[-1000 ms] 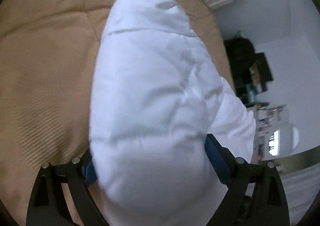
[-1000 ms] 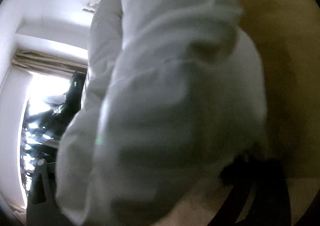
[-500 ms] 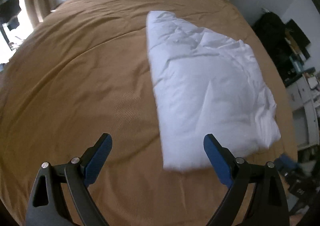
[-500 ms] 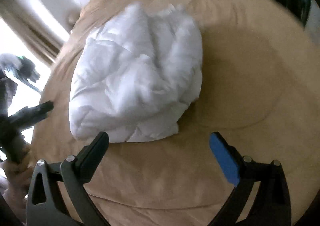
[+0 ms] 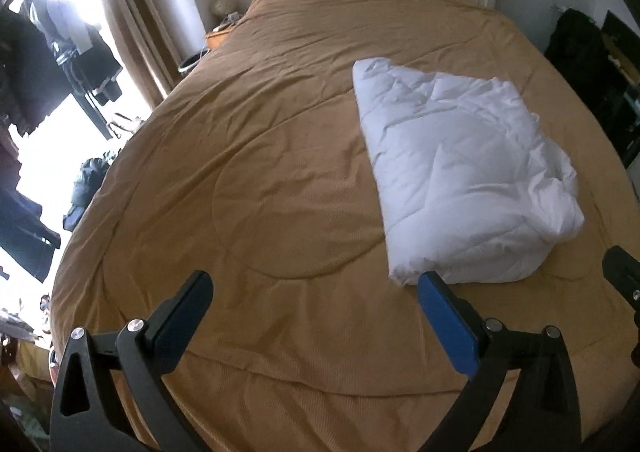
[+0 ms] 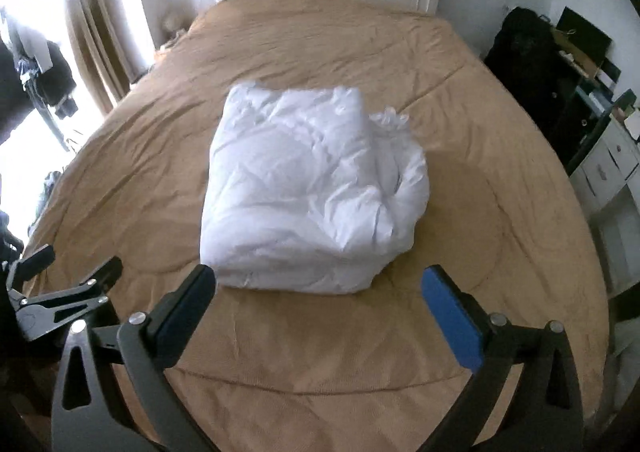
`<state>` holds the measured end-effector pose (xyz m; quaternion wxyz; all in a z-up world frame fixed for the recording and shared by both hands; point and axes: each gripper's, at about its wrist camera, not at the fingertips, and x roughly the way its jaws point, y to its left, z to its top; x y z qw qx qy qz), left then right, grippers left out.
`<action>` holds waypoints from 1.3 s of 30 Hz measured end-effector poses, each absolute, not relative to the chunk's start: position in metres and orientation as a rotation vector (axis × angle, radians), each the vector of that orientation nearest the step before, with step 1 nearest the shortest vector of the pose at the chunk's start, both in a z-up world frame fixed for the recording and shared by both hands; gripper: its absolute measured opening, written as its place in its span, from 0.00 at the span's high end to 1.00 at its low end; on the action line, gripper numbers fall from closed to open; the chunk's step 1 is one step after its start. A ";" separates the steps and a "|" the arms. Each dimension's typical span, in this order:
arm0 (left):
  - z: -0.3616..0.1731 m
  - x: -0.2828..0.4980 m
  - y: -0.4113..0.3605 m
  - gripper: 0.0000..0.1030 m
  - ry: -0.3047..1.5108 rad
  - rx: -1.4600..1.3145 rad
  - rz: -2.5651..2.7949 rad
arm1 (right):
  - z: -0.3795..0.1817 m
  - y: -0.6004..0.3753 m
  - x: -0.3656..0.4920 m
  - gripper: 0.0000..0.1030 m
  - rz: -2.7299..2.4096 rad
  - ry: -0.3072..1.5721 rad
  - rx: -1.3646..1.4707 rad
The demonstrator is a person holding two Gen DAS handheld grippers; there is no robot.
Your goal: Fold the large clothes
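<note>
Duvet (image 6: pixel 308 187) folded, white, on tan bed (image 6: pixel 320 352), just beyond right gripper (image 6: pixel 318 284), both released, left gripper (image 5: pixel 316 288) empty, jaws just widened.

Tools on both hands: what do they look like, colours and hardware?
Left tool and right tool match: black angular two-finger frames with triangular cut-outs, silver pivot bolts and flat blue pads on the inner faces. No cables, markings, sleeves or hands visible.

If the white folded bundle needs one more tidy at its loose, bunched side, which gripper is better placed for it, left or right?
Probably the right gripper. In its view the white bundle lies straight ahead of the open jaws, its bunched side toward the right. The left gripper, also open, faces mostly bare bedspread.
</note>
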<state>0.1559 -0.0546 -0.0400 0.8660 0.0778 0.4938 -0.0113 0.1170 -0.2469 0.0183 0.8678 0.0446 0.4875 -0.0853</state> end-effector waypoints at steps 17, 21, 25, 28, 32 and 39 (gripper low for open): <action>-0.035 0.153 -0.064 0.01 0.984 0.197 -0.020 | 0.012 -0.252 0.112 0.00 -0.202 1.040 0.111; -0.035 0.154 -0.063 0.01 0.990 0.188 -0.022 | 0.012 -0.251 0.110 0.00 -0.198 1.044 0.115; -0.038 0.156 -0.062 0.01 1.003 0.181 -0.022 | 0.012 -0.251 0.110 0.00 -0.194 1.045 0.122; -0.038 0.156 -0.063 0.01 1.005 0.184 -0.019 | 0.011 -0.250 0.109 0.00 -0.192 1.051 0.132; -0.040 0.158 -0.062 0.01 1.014 0.176 -0.020 | 0.009 -0.250 0.109 0.00 -0.191 1.057 0.131; -0.042 0.158 -0.060 0.01 1.040 0.141 -0.044 | 0.008 -0.252 0.109 0.00 -0.197 1.061 0.132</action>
